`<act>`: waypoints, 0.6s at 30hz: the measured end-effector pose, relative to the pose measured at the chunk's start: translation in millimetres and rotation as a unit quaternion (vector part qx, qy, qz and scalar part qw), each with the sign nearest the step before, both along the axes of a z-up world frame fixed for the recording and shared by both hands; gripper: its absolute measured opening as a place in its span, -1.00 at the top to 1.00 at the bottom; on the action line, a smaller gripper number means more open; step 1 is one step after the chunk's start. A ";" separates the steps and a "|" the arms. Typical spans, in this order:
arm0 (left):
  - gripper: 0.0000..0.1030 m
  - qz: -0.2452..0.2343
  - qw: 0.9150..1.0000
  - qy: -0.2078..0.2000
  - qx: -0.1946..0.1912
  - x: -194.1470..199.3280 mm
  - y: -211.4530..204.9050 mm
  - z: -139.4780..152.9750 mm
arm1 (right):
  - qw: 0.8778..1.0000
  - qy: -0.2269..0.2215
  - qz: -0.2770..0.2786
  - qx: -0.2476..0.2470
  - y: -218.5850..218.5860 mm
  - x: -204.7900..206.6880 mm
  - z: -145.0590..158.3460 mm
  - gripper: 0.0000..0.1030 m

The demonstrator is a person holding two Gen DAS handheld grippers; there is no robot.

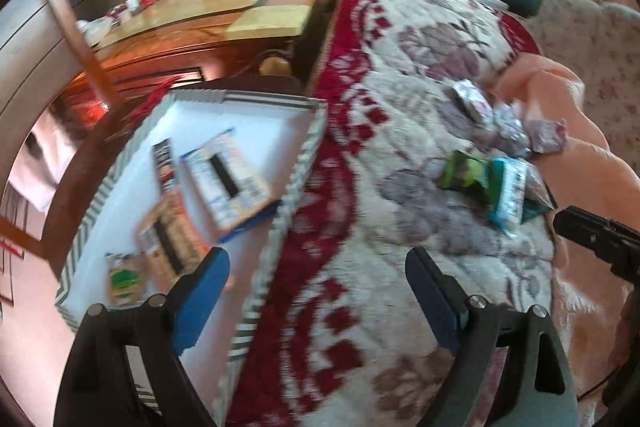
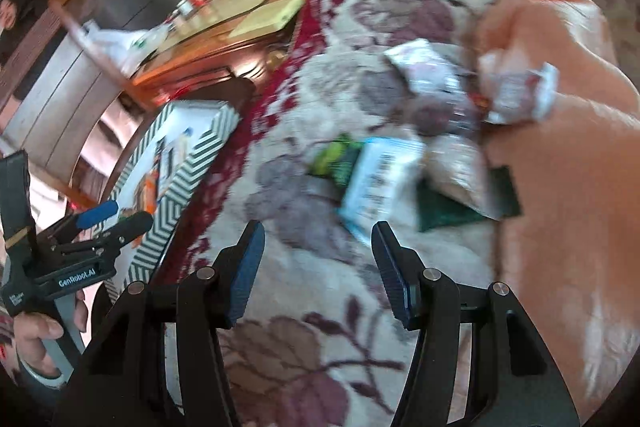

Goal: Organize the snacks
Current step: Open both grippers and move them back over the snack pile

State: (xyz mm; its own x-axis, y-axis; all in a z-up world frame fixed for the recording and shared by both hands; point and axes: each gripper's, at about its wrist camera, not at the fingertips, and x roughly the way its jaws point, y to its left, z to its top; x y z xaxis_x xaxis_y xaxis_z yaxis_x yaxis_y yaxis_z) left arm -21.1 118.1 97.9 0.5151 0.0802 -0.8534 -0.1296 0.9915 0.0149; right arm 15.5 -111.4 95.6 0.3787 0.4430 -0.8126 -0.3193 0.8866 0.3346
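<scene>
Jaws of the right gripper (image 2: pixel 318 267) and left gripper (image 1: pixel 318 291) are spread, nothing held. Just ahead on the floral blanket (image 2: pixel 320 307) lies a white-blue snack packet (image 2: pixel 378 179) (light, crinkly, likely slippery); a pinch across its near edge is advised. The striped box (image 1: pixel 96 211) is noted alongside.

Smeared by motion blur: print on the boxes (image 1: pixel 230 179) in the striped tray (image 1: pixel 96 203), unreadable. Likewise the silver packets (image 2: pixel 516 89) by the peach blanket (image 2: pixel 568 163) (brand not legible). Partly buried under a pale pouch (image 2: pixel 460 167): dark green packet (image 2: pixel 444 213). Cut off at the right edge: right gripper (image 1: pixel 600 239), fingertips out of sight there.
</scene>
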 end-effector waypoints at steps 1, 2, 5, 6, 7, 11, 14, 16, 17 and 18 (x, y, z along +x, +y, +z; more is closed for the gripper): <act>-0.77 -0.005 1.000 0.002 -0.001 2.8 -6.1 -0.1 | 1.000 0.000 -0.009 0.000 -9.9 0.4 0.2 -0.09; -0.77 -0.010 1.000 0.003 -0.003 4.2 -10.7 -0.2 | 1.000 -0.001 -0.013 -0.002 -15.5 0.0 -0.5 -0.10; -0.77 -0.024 1.000 0.007 -0.011 12.9 -28.0 -1.8 | 0.999 -0.001 -0.028 -0.016 -31.6 1.8 -4.0 -0.14; -0.77 -0.029 0.999 0.009 -0.013 16.5 -33.7 -3.2 | 0.999 0.000 -0.032 -0.019 -35.4 2.3 -5.6 -0.14; -0.77 -0.033 0.999 0.011 -0.015 19.6 -39.1 -4.6 | 0.999 0.003 -0.036 -0.018 -40.5 3.3 -8.4 -0.14; -0.77 -0.051 0.998 0.023 -0.026 34.0 -61.8 -11.3 | 0.999 0.014 -0.045 -0.010 -50.3 4.9 -15.7 -0.14; -0.77 -0.063 0.997 0.030 -0.038 45.3 -80.7 -16.4 | 0.999 0.019 -0.048 -0.010 -55.2 5.6 -18.7 -0.14; -0.77 -0.073 0.996 0.029 -0.048 52.5 -95.0 -19.5 | 0.998 0.022 -0.053 -0.010 -60.2 6.5 -20.8 -0.14; -0.77 -0.079 0.995 0.030 -0.051 55.7 -102.6 -21.3 | 0.998 0.023 -0.055 -0.007 -62.3 6.7 -21.7 -0.14; -0.77 -0.088 0.994 0.030 -0.052 59.3 -111.5 -23.7 | 0.998 0.024 -0.056 -0.004 -64.1 6.5 -22.2 -0.14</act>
